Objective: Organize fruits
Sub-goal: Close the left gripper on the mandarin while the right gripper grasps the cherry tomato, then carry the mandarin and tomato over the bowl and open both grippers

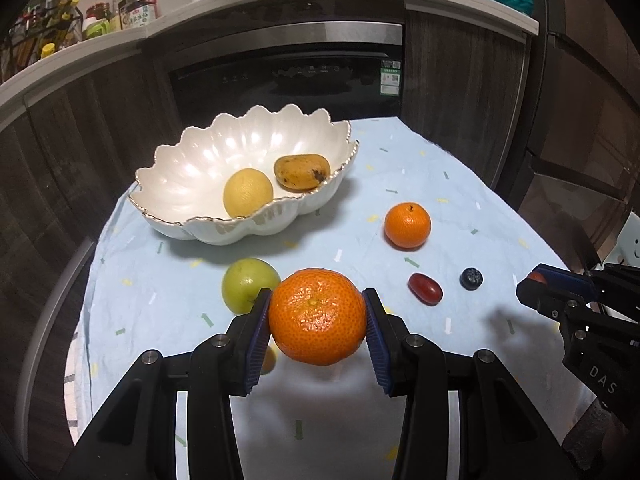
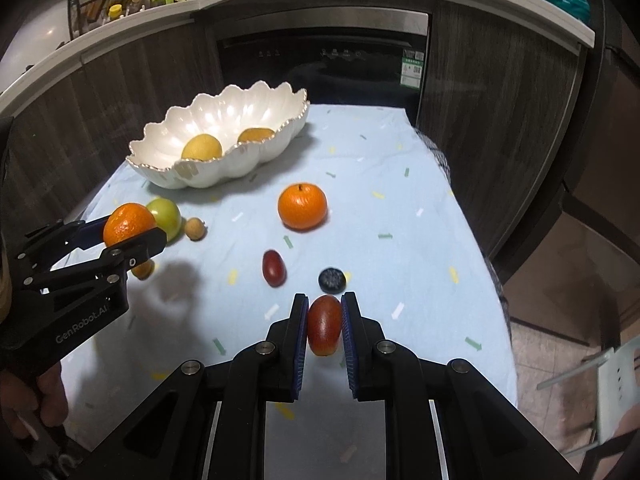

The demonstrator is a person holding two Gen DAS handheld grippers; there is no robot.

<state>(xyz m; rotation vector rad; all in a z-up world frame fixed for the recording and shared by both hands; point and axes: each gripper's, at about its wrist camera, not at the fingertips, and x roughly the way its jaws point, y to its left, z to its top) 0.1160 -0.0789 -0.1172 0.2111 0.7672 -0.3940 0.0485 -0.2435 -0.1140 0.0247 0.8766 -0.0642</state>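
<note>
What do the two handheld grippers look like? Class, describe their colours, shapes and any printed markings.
Both the left gripper and the right gripper are matte black, built of angular linkage bars joined by silver round pins. Each finger carries a ribbed blue pad. White lettering reads "GenRobot.AI" on the left gripper's side, and "DAS" shows on the right gripper's. No cables or sleeves are visible.

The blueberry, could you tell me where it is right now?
The blueberry lies on the blue cloth, just beyond the right gripper, right of a loose red fruit.
</note>
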